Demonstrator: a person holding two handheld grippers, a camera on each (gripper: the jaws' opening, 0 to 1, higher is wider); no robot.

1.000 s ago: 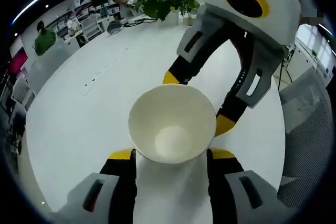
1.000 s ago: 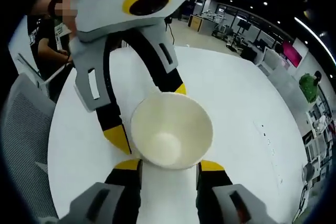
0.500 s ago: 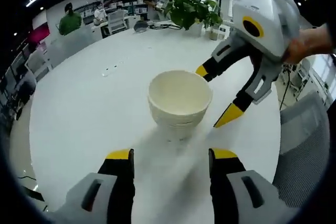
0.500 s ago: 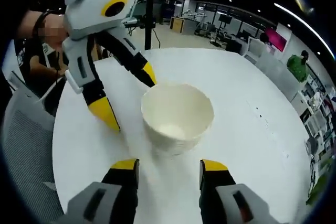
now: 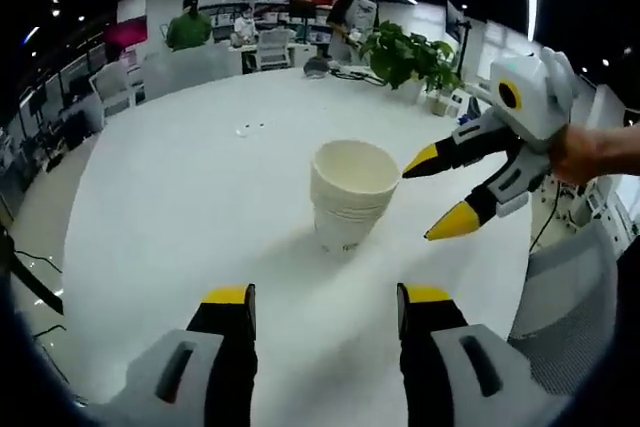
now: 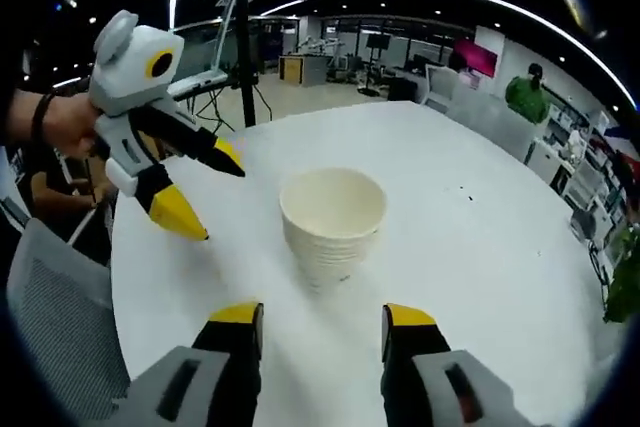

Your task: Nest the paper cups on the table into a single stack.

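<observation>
White table (image 5: pixel 150 207): round and bare around the cups; your work happens at its middle.

Office behind: desks, chairs and a few people at 11 to 12 o'clock in the left gripper view, well apart from the table; nothing there concerns you.

Left gripper (image 5: pixel 320 295): its yellow-tipped jaws rise at 6 o'clock in the left gripper view, spread apart with nothing between them. You also see it in the right gripper view at 10 o'clock (image 6: pixel 195 190), held in a hand, jaws parted, clear of the cups.

Stack of cups (image 5: pixel 350 193): upright at the middle of the table, just past 12 o'clock from your left jaws. Ridged rims show one below another down its side, so several cups sit nested in one. In the right gripper view the stack (image 6: pixel 332 223) stands straight ahead, between the jaw lines but beyond the tips, touched by neither gripper.

Potted plant (image 5: pixel 408 52): at 1 o'clock on the far edge of the table, well apart from the stack.

Right gripper (image 6: pixel 322 314): jaws wide at 6 o'clock in the right gripper view, empty. In the left gripper view it (image 5: pixel 445 192) hangs at 3 o'clock, just beside the stack, not touching.

Chair (image 6: pixel 60 337): grey mesh back at 8 o'clock in the right gripper view, off the table's edge.

Progress: judging by what you can see, the nesting looks done. One stack stands, no loose cup lies on the visible tabletop, and both your grippers are released. At most, check the stack sits straight.
</observation>
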